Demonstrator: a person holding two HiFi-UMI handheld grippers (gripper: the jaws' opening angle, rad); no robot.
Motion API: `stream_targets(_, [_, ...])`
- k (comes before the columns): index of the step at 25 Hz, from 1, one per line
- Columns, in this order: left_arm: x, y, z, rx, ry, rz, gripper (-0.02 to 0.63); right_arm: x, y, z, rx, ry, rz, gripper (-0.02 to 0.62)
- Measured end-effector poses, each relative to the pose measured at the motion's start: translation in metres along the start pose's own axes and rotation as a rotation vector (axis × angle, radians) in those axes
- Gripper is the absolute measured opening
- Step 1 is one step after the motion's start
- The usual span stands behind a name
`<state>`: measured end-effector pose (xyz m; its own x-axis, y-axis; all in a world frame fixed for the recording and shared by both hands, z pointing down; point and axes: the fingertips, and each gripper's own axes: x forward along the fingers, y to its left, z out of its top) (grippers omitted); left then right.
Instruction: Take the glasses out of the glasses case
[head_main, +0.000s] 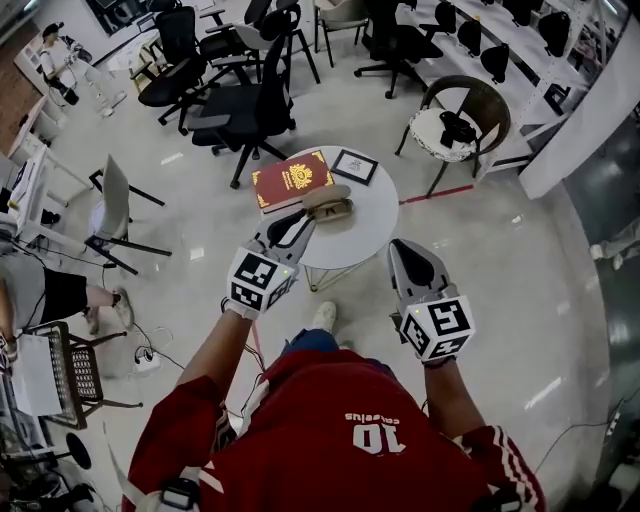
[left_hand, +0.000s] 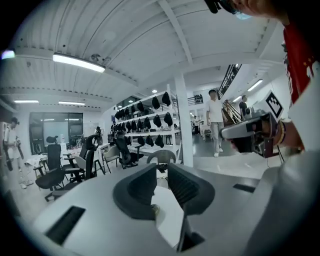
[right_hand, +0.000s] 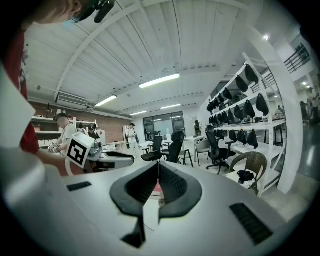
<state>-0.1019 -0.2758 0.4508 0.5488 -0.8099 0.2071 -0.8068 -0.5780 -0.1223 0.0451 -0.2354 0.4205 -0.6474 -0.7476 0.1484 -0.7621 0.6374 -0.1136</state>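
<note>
A tan glasses case (head_main: 328, 205) lies on the round white table (head_main: 375, 215), just in front of a red book (head_main: 292, 180); I cannot tell whether its lid is up, and no glasses show. My left gripper (head_main: 303, 224) hovers at the case's near left end with a narrow gap between its jaws, nothing in them. In the left gripper view this gripper (left_hand: 160, 170) faces out over the room. My right gripper (head_main: 398, 248) hangs off the table's near right edge, jaws together and empty; in its own view the right gripper (right_hand: 158, 167) shows closed tips.
A small black-framed picture (head_main: 355, 166) lies at the table's far side. Black office chairs (head_main: 245, 95) stand behind the table, and a wicker chair (head_main: 462, 120) holds a dark object at the right. Desks and cables line the left.
</note>
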Motion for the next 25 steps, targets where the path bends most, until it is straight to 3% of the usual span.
stream_targets(17, [0.118, 0.049, -0.14, 0.178, 0.279, -0.085, 0.083, 0.064, -0.04, -0.025, 0.056, 0.042, -0.081, 0.018])
stream_targets(25, [0.162, 0.066, -0.204, 0.222, 0.413, -0.127, 0.087, 0.084, -0.061, -0.038, 0.079, 0.085, -0.127, 0.018])
